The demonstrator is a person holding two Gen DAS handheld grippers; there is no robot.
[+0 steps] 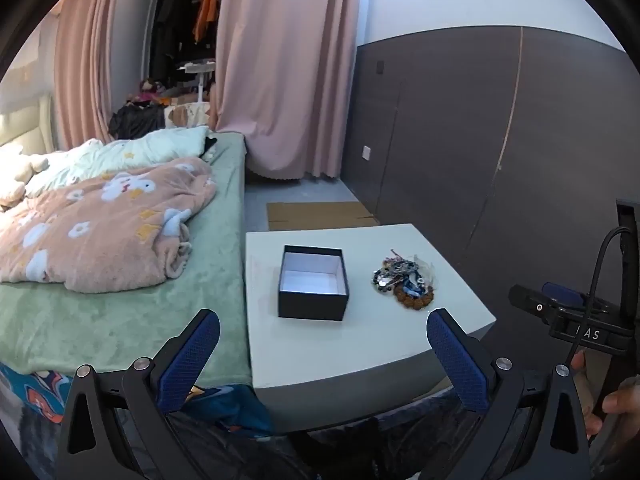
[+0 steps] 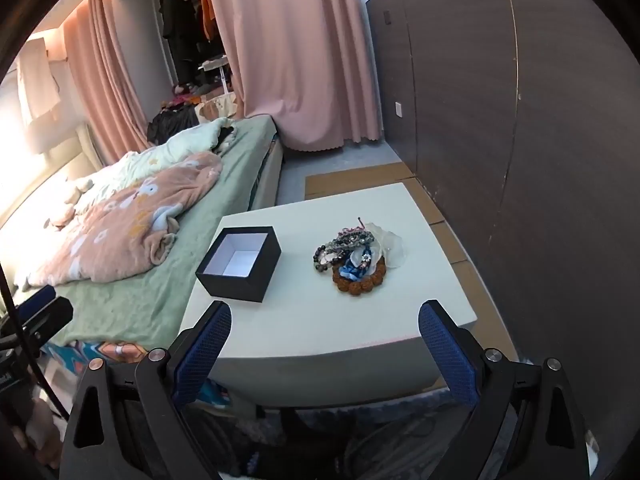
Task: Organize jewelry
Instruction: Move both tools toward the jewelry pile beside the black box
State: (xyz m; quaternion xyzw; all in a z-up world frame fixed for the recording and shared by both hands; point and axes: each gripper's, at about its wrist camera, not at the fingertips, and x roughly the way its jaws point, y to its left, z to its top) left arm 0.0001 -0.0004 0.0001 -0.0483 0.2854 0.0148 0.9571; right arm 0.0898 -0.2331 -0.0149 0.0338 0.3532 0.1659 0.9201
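Hand-held grippers, left (image 1: 323, 334) & right (image 2: 325, 326), both spread wide w/ nothing between pads, hover near bench (image 2: 360, 312) edge; black box (image 2: 239, 263) sits open beside jewelry pile (image 2: 358, 262), bed (image 1: 120, 320) adjacent.

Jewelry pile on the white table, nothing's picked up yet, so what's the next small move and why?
Probably bring the right gripper forward and down onto the jewelry pile. Both grippers are open and empty, the pile lies nearer the right one, and the black box beside it stands open and empty, apart from the pile.
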